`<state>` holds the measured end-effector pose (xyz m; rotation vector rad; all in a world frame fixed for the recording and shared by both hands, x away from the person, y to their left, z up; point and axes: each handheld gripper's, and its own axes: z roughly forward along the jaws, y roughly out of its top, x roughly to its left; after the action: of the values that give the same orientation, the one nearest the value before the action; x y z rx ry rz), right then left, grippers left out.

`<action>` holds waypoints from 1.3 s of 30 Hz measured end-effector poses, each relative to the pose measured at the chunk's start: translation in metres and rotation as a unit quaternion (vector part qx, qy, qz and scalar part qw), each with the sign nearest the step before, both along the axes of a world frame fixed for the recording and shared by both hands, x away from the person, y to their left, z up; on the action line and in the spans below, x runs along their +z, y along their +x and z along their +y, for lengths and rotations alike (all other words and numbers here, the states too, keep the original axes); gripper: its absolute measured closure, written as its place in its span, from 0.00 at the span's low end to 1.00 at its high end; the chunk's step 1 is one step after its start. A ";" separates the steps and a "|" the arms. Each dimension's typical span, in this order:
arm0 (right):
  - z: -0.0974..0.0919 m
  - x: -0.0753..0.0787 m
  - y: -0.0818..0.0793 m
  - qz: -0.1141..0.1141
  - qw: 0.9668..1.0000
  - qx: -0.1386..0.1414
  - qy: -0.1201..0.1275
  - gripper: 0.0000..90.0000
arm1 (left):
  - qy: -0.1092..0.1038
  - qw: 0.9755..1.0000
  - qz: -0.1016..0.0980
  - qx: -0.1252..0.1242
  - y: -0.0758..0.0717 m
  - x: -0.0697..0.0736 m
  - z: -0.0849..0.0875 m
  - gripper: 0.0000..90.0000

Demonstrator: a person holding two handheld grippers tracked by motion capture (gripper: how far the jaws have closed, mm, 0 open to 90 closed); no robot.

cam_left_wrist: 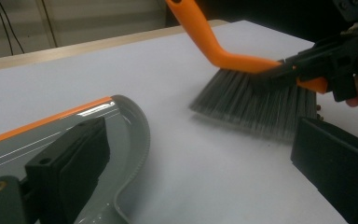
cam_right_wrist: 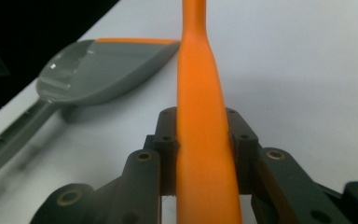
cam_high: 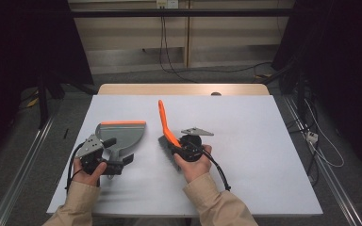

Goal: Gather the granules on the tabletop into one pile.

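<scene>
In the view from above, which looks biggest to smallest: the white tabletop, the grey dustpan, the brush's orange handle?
1. Tabletop, by far the largest.
2. Dustpan.
3. Orange handle, longish but thin; it tilts up toward the camera, so its true length is unsure.

In the right gripper view the orange brush handle (cam_right_wrist: 200,116) runs off the top and bottom edges, its bristles out of frame. The grey dustpan (cam_right_wrist: 107,70) at upper left is blurred, its handle cut by the left edge. In the left gripper view the dustpan (cam_left_wrist: 74,135) is cropped at the lower left.

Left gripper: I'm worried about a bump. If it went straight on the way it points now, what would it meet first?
Probably the brush's grey bristles ahead, though depth is unclear.
</scene>
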<state>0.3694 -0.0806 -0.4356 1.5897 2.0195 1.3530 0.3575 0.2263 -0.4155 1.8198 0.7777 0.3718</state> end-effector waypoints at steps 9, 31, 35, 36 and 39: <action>-0.028 -0.004 -0.004 0.016 0.999 -0.029 -0.008 0.79 | 0.002 1.000 0.001 0.001 0.000 -0.001 -0.002 0.05; -0.045 0.000 -0.009 0.023 0.999 -0.042 -0.021 0.79 | 0.002 1.000 0.000 0.004 0.000 0.001 -0.001 0.05; -0.048 0.000 -0.007 0.025 0.999 -0.039 -0.022 0.79 | 0.002 1.000 0.001 0.003 -0.001 0.000 -0.002 0.05; -0.048 0.000 -0.008 0.024 0.999 -0.038 -0.024 0.79 | 0.003 1.000 0.001 0.003 -0.001 0.000 -0.002 0.05; -0.047 0.001 -0.007 0.022 0.999 -0.034 -0.021 0.79 | 0.003 1.000 0.001 0.003 0.000 0.000 -0.002 0.05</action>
<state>0.3622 -0.1280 -0.4347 1.6676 1.9873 1.2526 0.3574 0.2243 -0.4153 1.8236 0.7840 0.3761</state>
